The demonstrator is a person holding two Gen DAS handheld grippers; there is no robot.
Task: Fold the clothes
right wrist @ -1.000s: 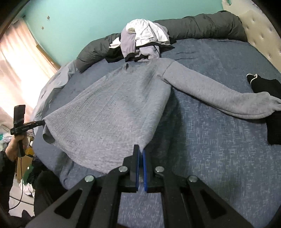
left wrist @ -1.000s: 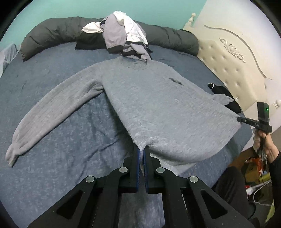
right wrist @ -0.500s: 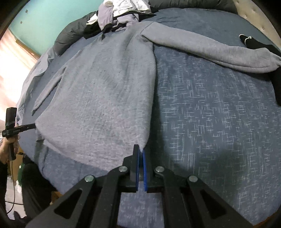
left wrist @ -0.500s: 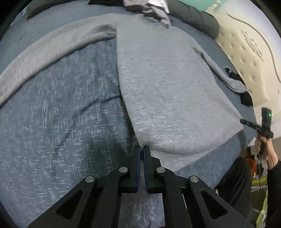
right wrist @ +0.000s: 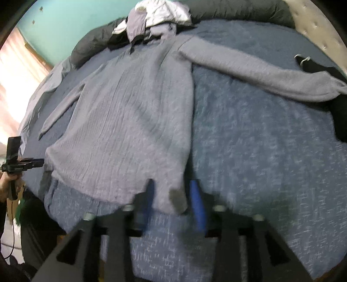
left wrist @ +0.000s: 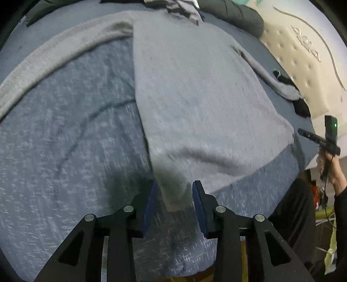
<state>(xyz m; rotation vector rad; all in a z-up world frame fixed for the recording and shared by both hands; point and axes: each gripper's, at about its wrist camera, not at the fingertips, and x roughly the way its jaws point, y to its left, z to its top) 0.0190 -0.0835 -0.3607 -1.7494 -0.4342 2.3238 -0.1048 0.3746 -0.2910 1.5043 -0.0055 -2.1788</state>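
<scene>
Left wrist view: we are holding our left gripper (left wrist: 172,201) wide, a hem corner of the grey sweater (left wrist: 195,104) lying loose between its blue pads. Our right gripper (right wrist: 171,202) is also gaping — the other hem corner is sitting between its parted fingers, blurred. Beyond, the sweater is lying flat on the blue bedspread (left wrist: 65,134), sleeves out to both sides — farther back, a clothes pile (right wrist: 156,17) is resting against the dark bolster (right wrist: 238,10).

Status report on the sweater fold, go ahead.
Left tool open, right tool open. Grey sweater flat on bed, hem corners between jaws. Clothes pile at collar.
</scene>
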